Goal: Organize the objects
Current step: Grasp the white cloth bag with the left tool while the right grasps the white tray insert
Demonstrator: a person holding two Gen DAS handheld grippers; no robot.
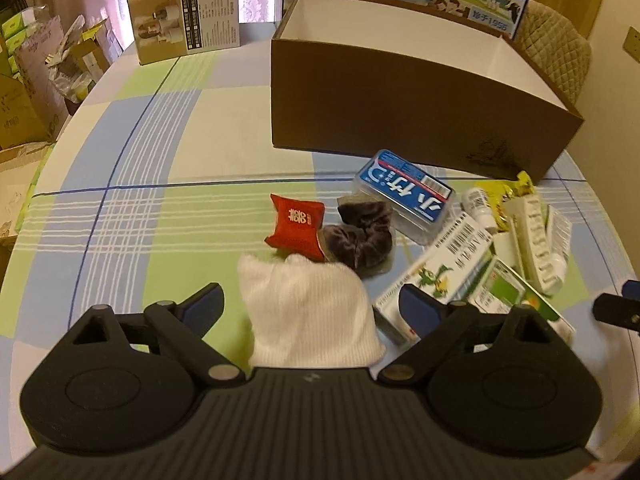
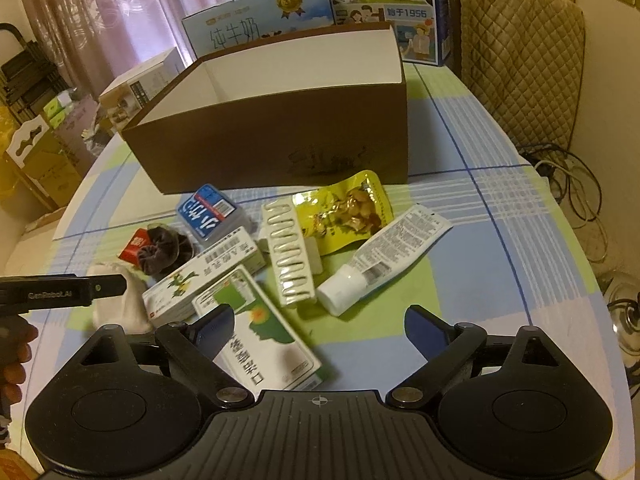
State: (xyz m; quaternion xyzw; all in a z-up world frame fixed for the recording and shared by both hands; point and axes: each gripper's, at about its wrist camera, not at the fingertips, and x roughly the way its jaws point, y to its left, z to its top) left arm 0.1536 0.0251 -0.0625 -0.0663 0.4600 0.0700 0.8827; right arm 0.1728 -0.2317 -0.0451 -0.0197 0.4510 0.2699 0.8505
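My left gripper (image 1: 312,304) stands open over a white knitted sock (image 1: 308,312), which lies between its fingers without touching either pad. Beyond the sock lie a red pouch (image 1: 296,226), a dark velvet scrunchie (image 1: 360,236) and a clear case with a blue label (image 1: 404,196). My right gripper (image 2: 320,326) is open too, and a green and white box (image 2: 264,332) lies by its left finger. Ahead of it are a strip of vials (image 2: 288,256), a white tube (image 2: 384,256), a yellow snack bag (image 2: 348,208) and a long medicine box (image 2: 200,276). The open brown box (image 2: 280,136) stands behind the pile.
Blue milk cartons (image 2: 380,4) stand behind the brown box, and a tan printed box (image 1: 184,16) sits at the table's far left. A quilted chair back (image 2: 516,52) is at the right edge. Cardboard boxes (image 1: 24,92) crowd the floor on the left, cables (image 2: 576,188) on the right.
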